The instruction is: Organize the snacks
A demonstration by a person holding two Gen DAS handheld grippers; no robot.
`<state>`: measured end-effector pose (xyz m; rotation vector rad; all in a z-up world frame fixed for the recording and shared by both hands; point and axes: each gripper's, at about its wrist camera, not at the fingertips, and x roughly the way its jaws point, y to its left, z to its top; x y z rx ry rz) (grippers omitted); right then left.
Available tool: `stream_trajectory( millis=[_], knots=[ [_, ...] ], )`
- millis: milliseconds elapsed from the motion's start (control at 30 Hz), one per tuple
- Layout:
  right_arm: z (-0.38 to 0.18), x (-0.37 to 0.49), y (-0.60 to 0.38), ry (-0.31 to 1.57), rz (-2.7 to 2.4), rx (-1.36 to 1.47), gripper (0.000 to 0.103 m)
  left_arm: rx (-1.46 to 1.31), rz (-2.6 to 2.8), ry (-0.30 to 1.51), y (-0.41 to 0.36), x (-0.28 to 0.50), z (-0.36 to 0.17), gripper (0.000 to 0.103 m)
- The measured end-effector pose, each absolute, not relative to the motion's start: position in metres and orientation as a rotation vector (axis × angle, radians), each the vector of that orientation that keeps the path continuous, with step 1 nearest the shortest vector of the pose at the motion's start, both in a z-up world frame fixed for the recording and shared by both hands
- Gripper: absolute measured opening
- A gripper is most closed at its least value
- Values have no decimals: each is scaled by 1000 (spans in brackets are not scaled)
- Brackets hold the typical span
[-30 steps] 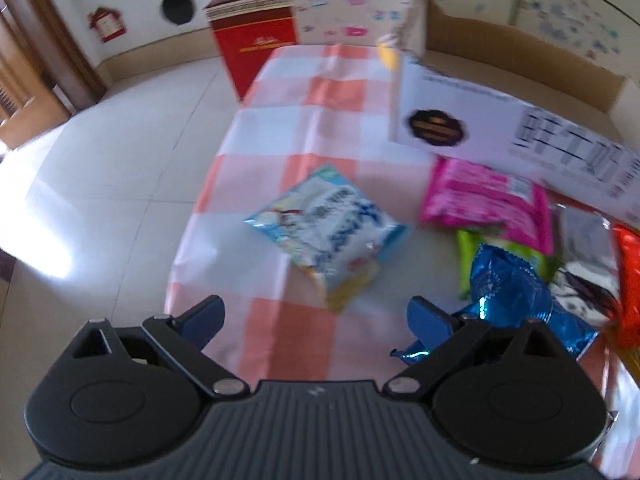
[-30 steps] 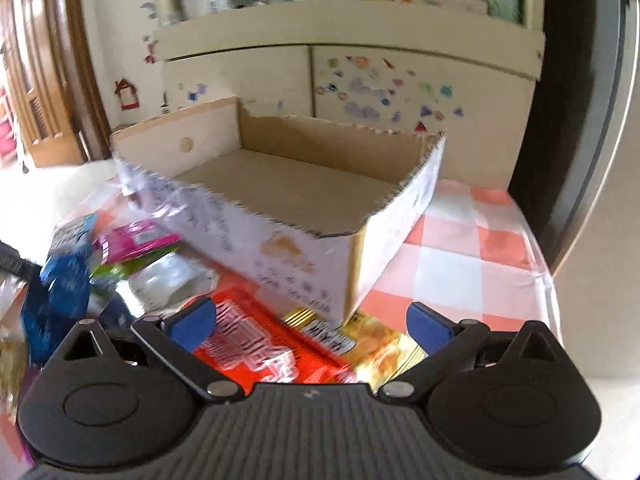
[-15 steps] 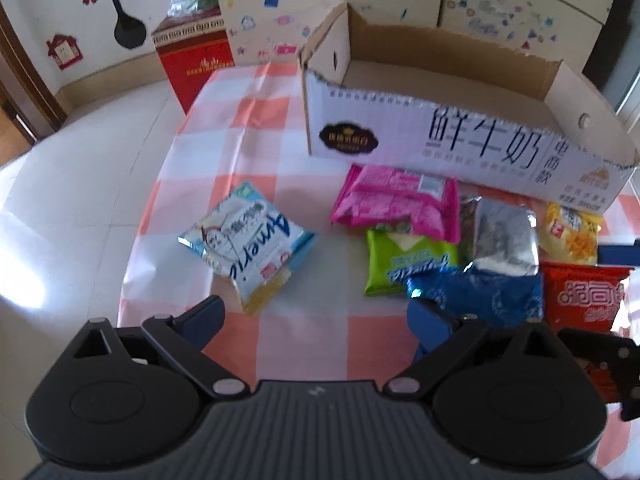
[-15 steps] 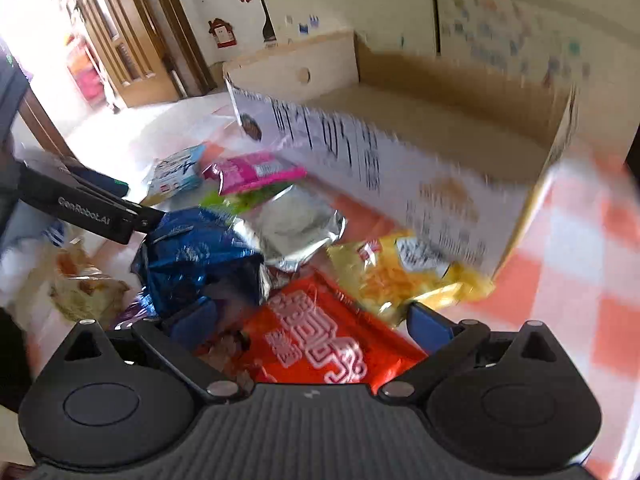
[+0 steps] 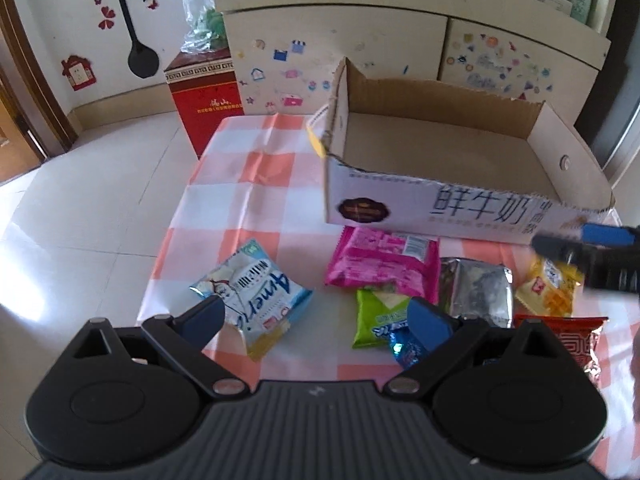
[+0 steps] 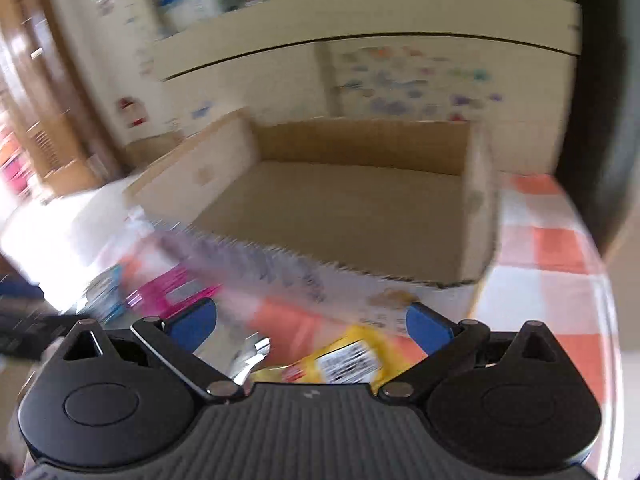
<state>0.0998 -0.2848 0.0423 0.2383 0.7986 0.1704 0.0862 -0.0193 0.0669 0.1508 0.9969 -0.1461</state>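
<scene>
An open, empty cardboard box (image 5: 440, 148) stands at the back of the checked table (image 5: 256, 184). In front of it lie several snack bags: a light blue and white one (image 5: 256, 300), a pink one (image 5: 384, 264), a green one (image 5: 376, 316), a silver one (image 5: 476, 292), a yellow one (image 5: 548, 292), a red one (image 5: 568, 340) and a blue one (image 5: 404, 350). My left gripper (image 5: 316, 318) is open and empty above the near edge. My right gripper (image 6: 312, 322) is open and empty over the yellow bag (image 6: 344, 360), facing the box (image 6: 340, 208); it also shows in the left wrist view (image 5: 592, 252).
A red carton (image 5: 208, 100) stands on the tiled floor left of the table. A cream cabinet (image 5: 400, 40) with stickers runs behind the box. The right table edge (image 6: 604, 300) drops off near a dark door. The right wrist view is blurred.
My left gripper has pulled back and tilted up, so the whole box and the row of bags show. My right gripper has swung right and up from the bags toward the box.
</scene>
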Motion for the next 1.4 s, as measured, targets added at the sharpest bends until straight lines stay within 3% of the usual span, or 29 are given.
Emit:
stream_trajectory(
  millis=[800,1200,1400],
  knots=[
    [102,43,-243,706,-81,102,103,221,-140,963,-25,46,76,98],
    [105,-4,-210,819,-154,-9,103,191,-135,1012,-10,4,81,99],
    [103,-27,-218,887,-223,110,103,200,-116,1002,-1,-20,87,99]
  ],
)
